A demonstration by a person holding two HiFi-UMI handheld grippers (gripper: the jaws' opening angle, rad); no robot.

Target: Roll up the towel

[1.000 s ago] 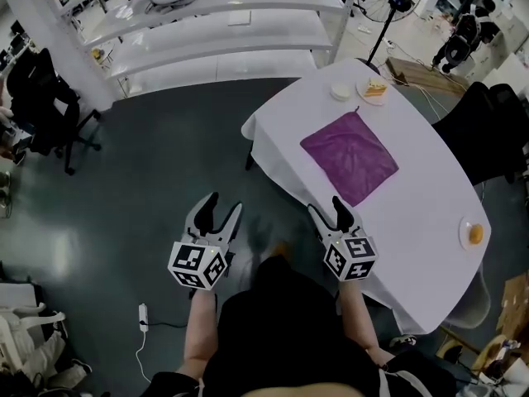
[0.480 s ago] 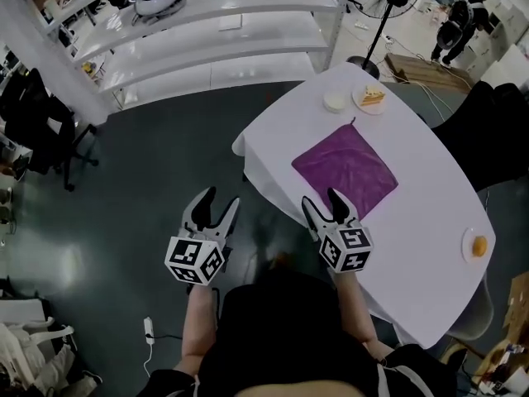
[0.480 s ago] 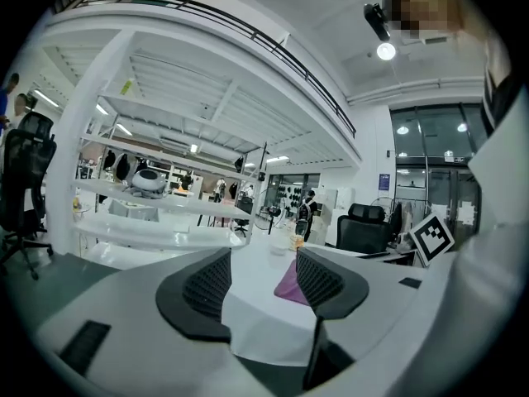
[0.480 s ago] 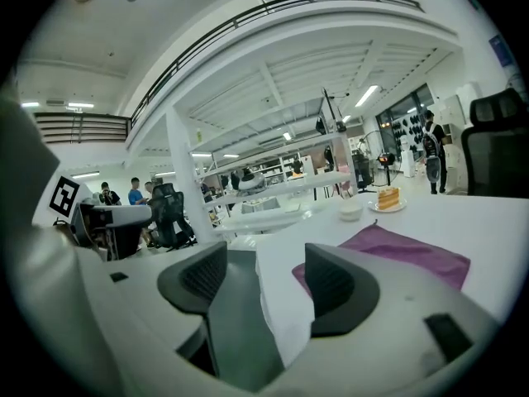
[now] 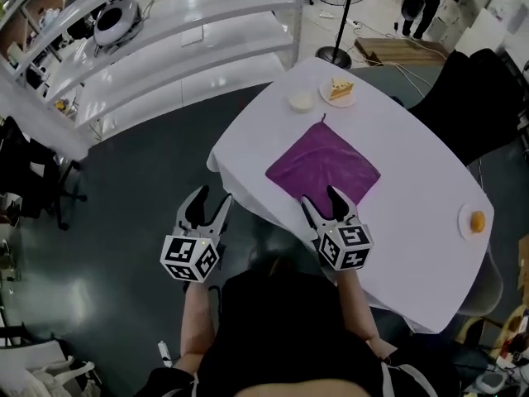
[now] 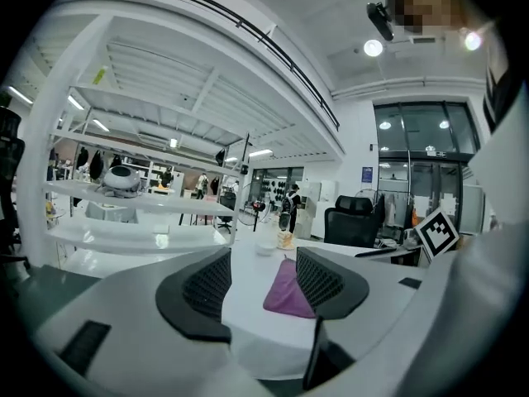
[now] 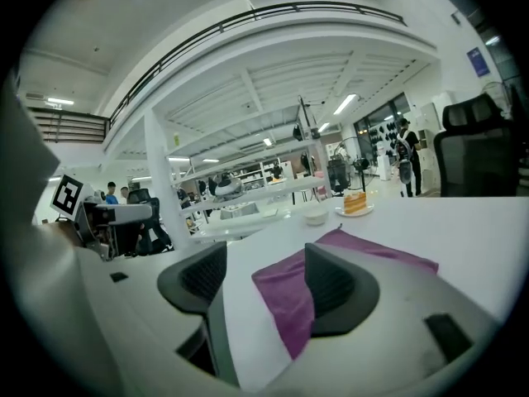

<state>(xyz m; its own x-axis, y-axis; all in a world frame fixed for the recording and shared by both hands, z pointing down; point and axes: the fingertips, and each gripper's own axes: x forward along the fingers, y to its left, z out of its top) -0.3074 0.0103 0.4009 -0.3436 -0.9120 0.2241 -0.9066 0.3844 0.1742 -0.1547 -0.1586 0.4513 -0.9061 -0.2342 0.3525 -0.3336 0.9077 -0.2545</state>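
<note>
Towel [image 5: 324,160] flat on desk [image 5: 405,213], unrolled; rolling not begun. Right gripper [image 5: 320,198] at towel's near edge. Left gripper [image 5: 212,198] well apart from towel (off desk). Fingers [image 7: 335,288] on both spread wide, holding nothing.

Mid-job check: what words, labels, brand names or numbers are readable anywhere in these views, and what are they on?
No text is readable in any view.
Left gripper and right gripper: their cubes carry black-and-white square markers only, no letters.
Blue sign beside the glazed doors: too small to read.
Blue sign on the upper wall: too small to read.
Towel and table: no print visible.
</note>
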